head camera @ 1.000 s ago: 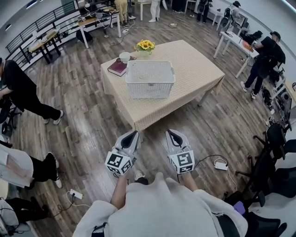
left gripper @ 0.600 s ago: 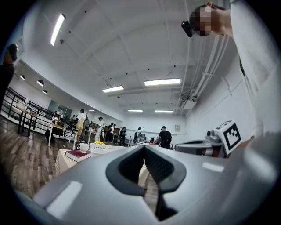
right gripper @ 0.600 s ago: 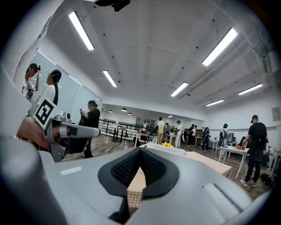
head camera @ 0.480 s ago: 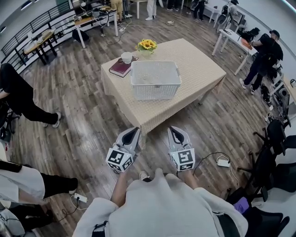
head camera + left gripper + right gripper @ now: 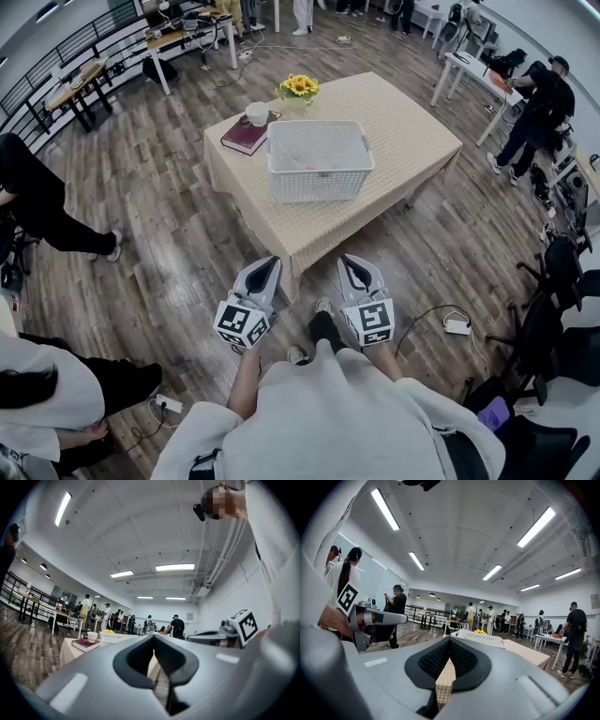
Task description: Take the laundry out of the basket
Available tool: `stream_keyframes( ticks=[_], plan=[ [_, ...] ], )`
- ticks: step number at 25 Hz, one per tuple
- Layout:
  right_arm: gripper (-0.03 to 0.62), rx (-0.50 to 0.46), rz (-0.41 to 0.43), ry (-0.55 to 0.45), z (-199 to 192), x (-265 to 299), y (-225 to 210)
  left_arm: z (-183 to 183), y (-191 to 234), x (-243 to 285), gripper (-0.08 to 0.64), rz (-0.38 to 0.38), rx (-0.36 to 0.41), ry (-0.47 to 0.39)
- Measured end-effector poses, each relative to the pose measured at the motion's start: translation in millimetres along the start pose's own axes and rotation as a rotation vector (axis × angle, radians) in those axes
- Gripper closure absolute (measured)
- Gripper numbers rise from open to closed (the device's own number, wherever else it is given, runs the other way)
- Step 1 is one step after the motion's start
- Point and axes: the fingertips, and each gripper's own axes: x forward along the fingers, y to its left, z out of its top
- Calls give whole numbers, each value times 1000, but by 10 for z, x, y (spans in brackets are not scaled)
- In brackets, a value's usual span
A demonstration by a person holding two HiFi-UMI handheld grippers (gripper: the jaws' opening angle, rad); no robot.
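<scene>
A white lattice laundry basket (image 5: 319, 159) stands on a table with a checked beige cloth (image 5: 412, 127). What lies inside it is too pale to make out from here. Both grippers hang low in front of the person's body, well short of the table's near corner. The left gripper (image 5: 272, 267) is shut with nothing between its jaws, and so is the right gripper (image 5: 345, 262). In the left gripper view the basket (image 5: 117, 637) shows small beyond the shut left gripper (image 5: 153, 637). In the right gripper view the basket (image 5: 480, 638) sits beyond the shut right gripper (image 5: 449, 639).
A dark red book (image 5: 246, 136), a white bowl (image 5: 256, 113) and sunflowers (image 5: 297, 89) sit on the table behind the basket. Several people stand around the room. A power strip (image 5: 457, 326) lies on the wooden floor at the right, beside dark chairs (image 5: 553, 328).
The person has stepped a little toward the table, a dark-socked foot now showing between the grippers. Both grippers keep their pose. People at the left have shifted.
</scene>
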Motion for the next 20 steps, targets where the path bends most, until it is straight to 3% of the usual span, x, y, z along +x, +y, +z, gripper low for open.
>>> stream_keyframes(
  ticks=[10,20],
  plan=[
    [594,39,29,-8,-36,688,-322,-26,430,566,550,19,4,17],
    [594,62,39,-44,79,1785,-999,103,1086,1715,551,-6,46,29]
  ],
)
